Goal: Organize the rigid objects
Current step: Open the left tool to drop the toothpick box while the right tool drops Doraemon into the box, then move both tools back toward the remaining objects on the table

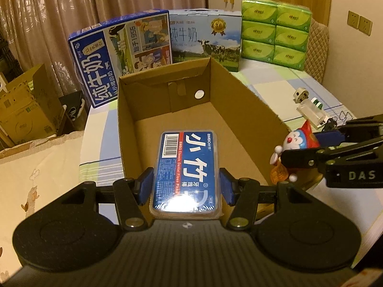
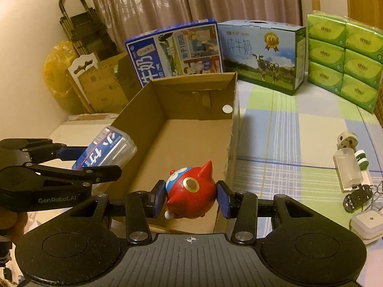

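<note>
Two tools in play, both loaded. Left tool point(image 1: 186, 183) pinches a dental floss pick case point(image 1: 185, 172) betw. its blue pads, label up, barcode at the far end; case is held above the near end of the open cardboard box point(image 1: 251, 110), its near half out over the box's near edge. From the right wrist view the same case point(image 2: 107, 149) sits at the box's left wall, tilted, clamped by the left tool point(image 2: 91, 160).

Right tool point(image 2: 191, 197) is closed on a red toy figure point(image 2: 191, 191) w/ blue-and-white face, pads touching both sides; toy hangs over the near right corner of the box point(image 2: 189, 143). Left view shows that toy point(image 1: 296, 143) just outside/above the box's right wall, w/ the right tool point(image 1: 311, 146) behind it.

Box interior: bare cardboard floor, round hole in far wall.

Checked cloth point(image 2: 287, 131) covers the surface. Behind the box: 2 milk cartons point(image 1: 205, 38) and green tissue packs point(image 1: 275, 31). Right of box, well apart: a clear plastic container point(image 2: 348, 169), white plug adapter point(image 2: 346, 140), small white square box point(image 2: 367, 222).
</note>
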`<state>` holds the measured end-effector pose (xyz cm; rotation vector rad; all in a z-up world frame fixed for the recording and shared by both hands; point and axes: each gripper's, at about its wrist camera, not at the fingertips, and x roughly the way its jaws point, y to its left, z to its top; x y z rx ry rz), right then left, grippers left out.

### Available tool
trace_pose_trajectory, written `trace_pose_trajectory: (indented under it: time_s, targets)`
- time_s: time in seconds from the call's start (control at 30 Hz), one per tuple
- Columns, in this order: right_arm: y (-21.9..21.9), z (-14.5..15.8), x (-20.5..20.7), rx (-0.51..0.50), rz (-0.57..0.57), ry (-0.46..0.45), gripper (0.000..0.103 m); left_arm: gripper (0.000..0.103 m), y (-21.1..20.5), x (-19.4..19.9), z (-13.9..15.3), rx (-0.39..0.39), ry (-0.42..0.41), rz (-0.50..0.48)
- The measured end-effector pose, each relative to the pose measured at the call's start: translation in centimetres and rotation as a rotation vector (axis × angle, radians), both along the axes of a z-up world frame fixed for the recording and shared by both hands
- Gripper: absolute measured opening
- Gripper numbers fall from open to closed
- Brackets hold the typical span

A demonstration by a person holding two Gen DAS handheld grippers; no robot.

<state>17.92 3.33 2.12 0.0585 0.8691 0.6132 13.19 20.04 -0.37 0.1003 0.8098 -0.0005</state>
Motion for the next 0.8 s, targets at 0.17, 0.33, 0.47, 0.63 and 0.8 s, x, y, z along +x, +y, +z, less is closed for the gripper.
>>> trace_pose_trajectory:
  time_s: [0.17,0.33,0.47,0.63,0.8]
  targets:
    - [-0.2,0.1,0.0,0.005,-0.001,-0.003,0.043,0.067,0.2,-0.1,0.3,-0.007,-0.021,0.024]
    - [-1.0,0.3,-0.6,0.007,-0.012,-0.001,0.053,0.067,0.2,-1.4,1.0,-0.026,-0.036,0.046]
    - [-2.1,0.5,-1.7,0.018,-0.040,0.002,0.061,0.067,0.0,-3.2,1.4,-0.052,-0.047,0.064]
    - [-4.0,0.5,-3.5,0.032,-0.075,0.019,0.063,0.067,-1.0,-5.4,1.6,-0.072,-0.055,0.077]
    - [-6.1,0.5,-5.3,0.033,-0.112,0.037,0.063,0.067,-2.4,-7.0,2.3,-0.089,-0.070,0.077]
